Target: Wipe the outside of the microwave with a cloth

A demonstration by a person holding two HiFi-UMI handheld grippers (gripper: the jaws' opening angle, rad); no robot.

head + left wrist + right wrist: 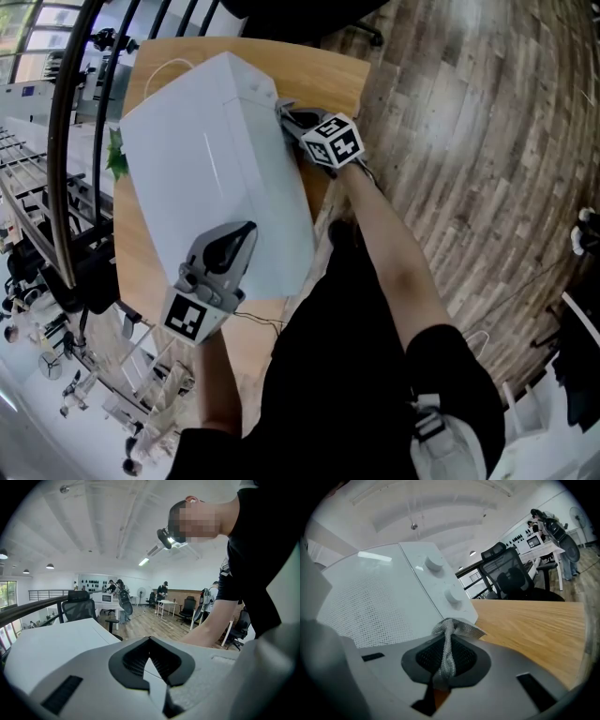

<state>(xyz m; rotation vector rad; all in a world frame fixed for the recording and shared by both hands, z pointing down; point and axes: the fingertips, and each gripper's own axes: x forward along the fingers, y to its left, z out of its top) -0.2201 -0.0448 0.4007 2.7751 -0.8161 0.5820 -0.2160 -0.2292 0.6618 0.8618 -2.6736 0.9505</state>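
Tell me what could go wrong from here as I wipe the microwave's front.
1. The right gripper pinches only a thin twist of cloth; it might slip out, or bare jaws could scrape the microwave.
2. The cloth is close to the knobs; a swipe could turn one.
3. The left gripper, shut, grips nothing over the top; hard pushes may slide the microwave.

Microwave [206, 159] on the surface [328, 75], the left gripper [246, 231] resting on its top at the near end, the right gripper [285, 112] at its right side, cloth [448, 639] between the jaws against its lower corner below the knobs [434, 562].
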